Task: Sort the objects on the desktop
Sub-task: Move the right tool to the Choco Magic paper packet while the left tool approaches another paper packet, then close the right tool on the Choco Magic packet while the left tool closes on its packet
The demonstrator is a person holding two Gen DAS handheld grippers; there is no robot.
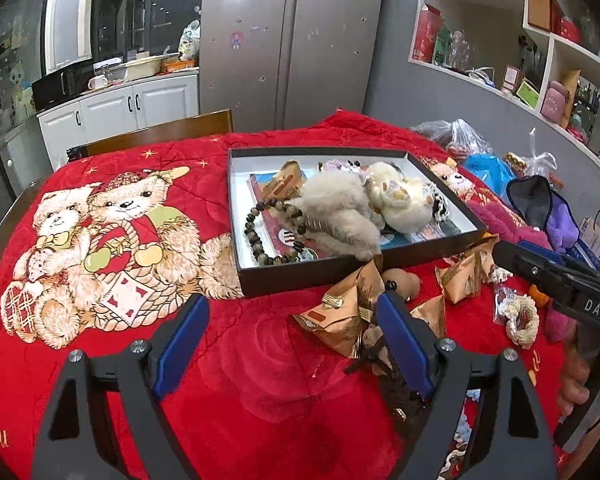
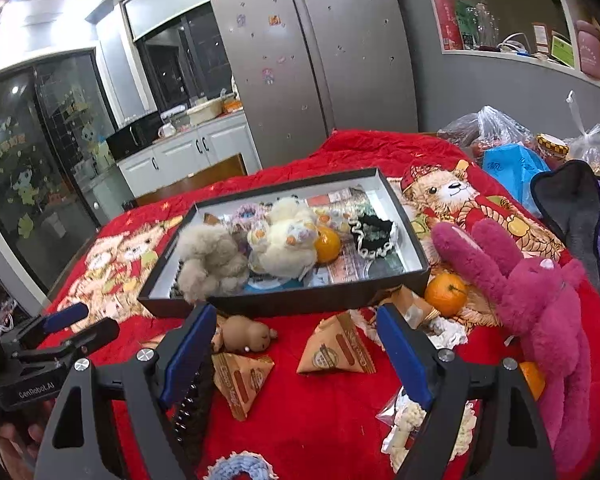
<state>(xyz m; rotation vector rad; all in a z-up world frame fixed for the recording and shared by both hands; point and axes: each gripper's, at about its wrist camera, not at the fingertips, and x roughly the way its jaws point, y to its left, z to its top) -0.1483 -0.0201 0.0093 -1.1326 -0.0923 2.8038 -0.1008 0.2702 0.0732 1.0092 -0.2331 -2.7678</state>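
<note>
Right gripper (image 2: 296, 344): jaws spread, empty. The packet (image 2: 334, 348) lies between them at lower centre, before the box (image 2: 288, 300). It is probably light and crinkly: pinch its flat faces, not the corners. Left gripper (image 1: 292, 332): jaws spread, empty.

The left wrist camera sat low over the red plush bear-print blanket (image 1: 112, 168), looking forward and down between its own blue-padded fingers (image 1: 180, 344) toward the shallow black cardboard tray (image 1: 300, 280), close ahead. The right wrist camera looked the same way from farther right, the tray (image 2: 284, 304) just as near. Both views shared the tray, the blanket (image 2: 324, 408) and the silver double-door fridge (image 1: 292, 40) (image 2: 320, 48) behind; each caught the other gripper at its edge.
</note>
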